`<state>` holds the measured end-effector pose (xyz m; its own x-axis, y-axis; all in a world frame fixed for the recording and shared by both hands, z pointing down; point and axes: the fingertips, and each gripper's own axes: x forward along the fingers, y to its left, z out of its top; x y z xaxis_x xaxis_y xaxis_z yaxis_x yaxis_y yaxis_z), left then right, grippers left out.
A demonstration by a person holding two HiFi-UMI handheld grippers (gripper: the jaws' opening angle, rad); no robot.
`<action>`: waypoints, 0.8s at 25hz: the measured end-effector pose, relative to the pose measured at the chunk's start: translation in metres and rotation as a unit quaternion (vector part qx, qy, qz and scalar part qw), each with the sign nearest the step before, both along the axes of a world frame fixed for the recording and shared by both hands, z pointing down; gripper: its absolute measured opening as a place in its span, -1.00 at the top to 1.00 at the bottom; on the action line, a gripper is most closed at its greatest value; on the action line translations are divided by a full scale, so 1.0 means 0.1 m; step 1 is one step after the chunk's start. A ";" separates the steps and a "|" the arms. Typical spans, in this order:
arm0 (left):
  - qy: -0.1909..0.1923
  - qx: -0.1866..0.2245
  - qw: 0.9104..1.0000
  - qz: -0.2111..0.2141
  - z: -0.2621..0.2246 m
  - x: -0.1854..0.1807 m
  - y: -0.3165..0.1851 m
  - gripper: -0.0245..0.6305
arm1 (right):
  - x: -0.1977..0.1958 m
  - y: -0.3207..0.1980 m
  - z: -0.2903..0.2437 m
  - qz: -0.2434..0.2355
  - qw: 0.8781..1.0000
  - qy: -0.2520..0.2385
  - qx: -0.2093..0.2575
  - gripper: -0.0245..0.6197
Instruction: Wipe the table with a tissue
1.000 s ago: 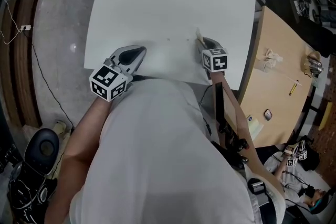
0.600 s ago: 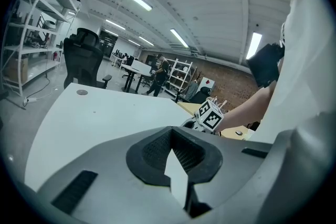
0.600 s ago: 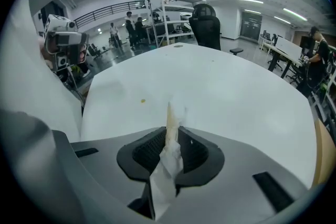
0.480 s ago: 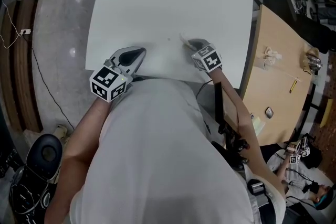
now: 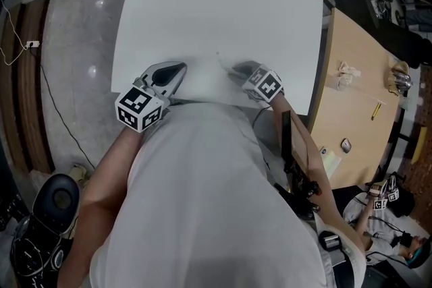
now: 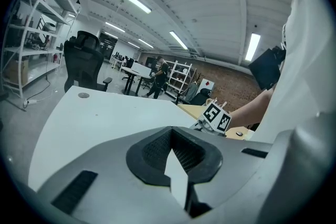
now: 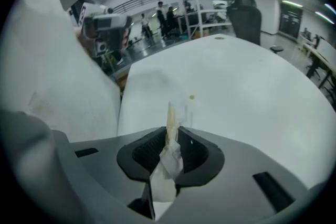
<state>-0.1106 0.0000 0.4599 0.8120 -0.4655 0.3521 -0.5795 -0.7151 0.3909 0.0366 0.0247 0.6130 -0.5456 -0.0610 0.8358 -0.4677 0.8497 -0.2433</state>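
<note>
a crumpled tissue (image 7: 167, 165) is pinched between the jaws of the right claw (image 7: 170, 136), just above the near edge of the counter (image 5: 223, 3). the left claw (image 6: 176, 162) is closed on nothing at that same edge. the tissue is judged soft, light and easily torn, so it is best gripped at its bunched middle.

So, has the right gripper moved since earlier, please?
Yes: the right gripper, clamping the white tissue, slid left across the white table, away from its right edge.
</note>
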 end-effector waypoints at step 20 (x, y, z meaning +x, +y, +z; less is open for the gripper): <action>-0.012 -0.006 1.000 -0.025 0.01 -0.15 0.14 0.91 | 0.64 -1.02 -0.09 0.171 0.978 0.027 0.119 0.63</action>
